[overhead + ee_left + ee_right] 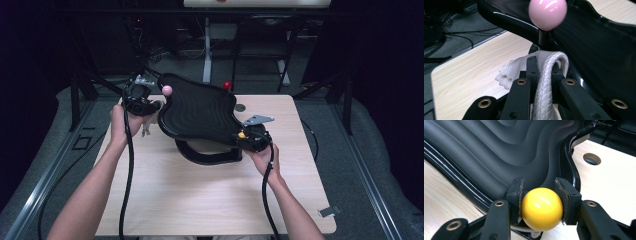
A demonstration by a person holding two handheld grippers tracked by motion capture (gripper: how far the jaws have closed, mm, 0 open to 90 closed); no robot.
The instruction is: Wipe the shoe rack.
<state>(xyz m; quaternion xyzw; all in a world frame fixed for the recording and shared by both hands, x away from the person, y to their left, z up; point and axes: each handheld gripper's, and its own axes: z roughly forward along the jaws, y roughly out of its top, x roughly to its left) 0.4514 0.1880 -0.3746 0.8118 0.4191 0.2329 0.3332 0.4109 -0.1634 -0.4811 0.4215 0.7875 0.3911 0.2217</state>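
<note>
Tongs first: the right tongs clamp the glossy yellow ball knob at the near corner of the black wavy plastic tray, tilted above the counter; the left tongs pinch a white woven cloth strip under the tray's pink ball knob. Slick knob could slip, dropping the tray.

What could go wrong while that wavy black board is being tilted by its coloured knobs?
1. The right hand-held gripper clamps the smooth, round yellow knob; it might slip out and let the black ridged board drop onto its base.
2. The left hand-held gripper is shut on a white woven strap under the pink knob; the soft strap might slide or tug loose.
</note>
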